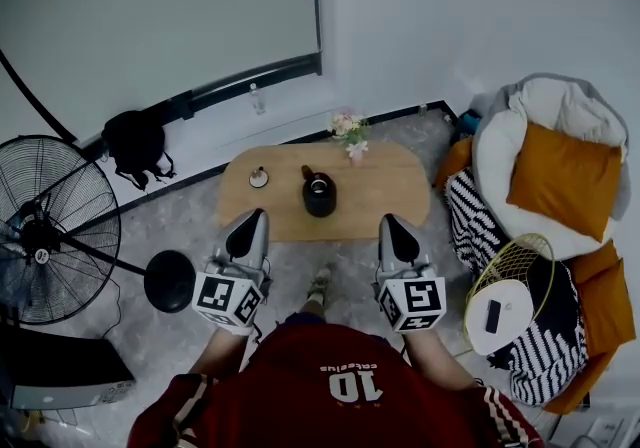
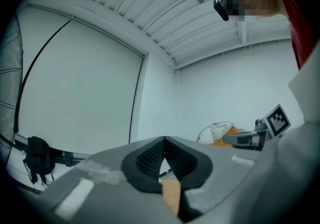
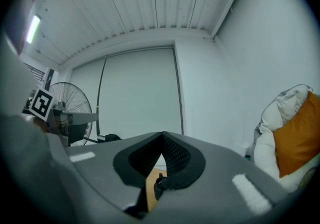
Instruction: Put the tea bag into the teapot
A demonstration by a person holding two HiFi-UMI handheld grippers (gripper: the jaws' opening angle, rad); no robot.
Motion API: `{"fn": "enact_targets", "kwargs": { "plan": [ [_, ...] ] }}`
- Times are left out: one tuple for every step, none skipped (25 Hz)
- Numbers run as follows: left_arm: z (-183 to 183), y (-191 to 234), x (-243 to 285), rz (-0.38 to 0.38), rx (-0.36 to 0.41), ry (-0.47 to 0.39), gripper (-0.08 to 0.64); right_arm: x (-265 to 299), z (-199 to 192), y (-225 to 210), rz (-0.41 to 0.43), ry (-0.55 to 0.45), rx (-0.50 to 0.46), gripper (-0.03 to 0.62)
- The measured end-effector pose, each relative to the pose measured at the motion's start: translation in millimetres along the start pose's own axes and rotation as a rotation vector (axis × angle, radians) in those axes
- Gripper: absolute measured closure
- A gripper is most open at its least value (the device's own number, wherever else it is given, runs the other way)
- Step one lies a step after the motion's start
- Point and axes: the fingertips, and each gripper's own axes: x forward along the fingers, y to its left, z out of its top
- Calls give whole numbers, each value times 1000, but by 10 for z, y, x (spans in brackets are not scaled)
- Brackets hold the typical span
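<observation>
A black teapot (image 1: 319, 194) stands at the middle of the oval wooden table (image 1: 390, 186). Left of it lies a small round dish (image 1: 259, 177) with something small on it; too small to tell if it is the tea bag. My left gripper (image 1: 255, 217) and right gripper (image 1: 389, 224) hover side by side over the table's near edge, both shut and empty, tilted upward. In the left gripper view the gripper (image 2: 164, 140) has its jaws closed together. In the right gripper view the gripper (image 3: 162, 135) is shut too, with a dark bit of the teapot (image 3: 159, 185) below the tips.
A small vase of flowers (image 1: 350, 132) stands at the table's far edge. A standing fan (image 1: 48, 228), a black round stool (image 1: 170, 280) and a black bag (image 1: 135, 146) are to the left. At the right are a beanbag with an orange cushion (image 1: 565, 178) and a yellow wire side table (image 1: 502, 308).
</observation>
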Motion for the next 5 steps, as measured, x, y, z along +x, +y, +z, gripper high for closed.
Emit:
{"fn": "enact_targets", "kwargs": {
  "plan": [
    [-5,-8,-4,0,-2,1,558,-8,-3,-4,1,0,2,606],
    [-11,-17,-6,-1,-2,2,558,-16,-5,-8,1,0,4,606],
    [-16,-24,-8,-3,-2,3,558,-22,-8,-10,0,-1,6,606],
    [-20,-31,-11,-4,-1,4,558,-28,-10,-12,-1,-2,7,606],
    [-25,-36,-13,-5,-1,4,558,-34,-13,-13,-2,-3,8,606]
  ]
}}
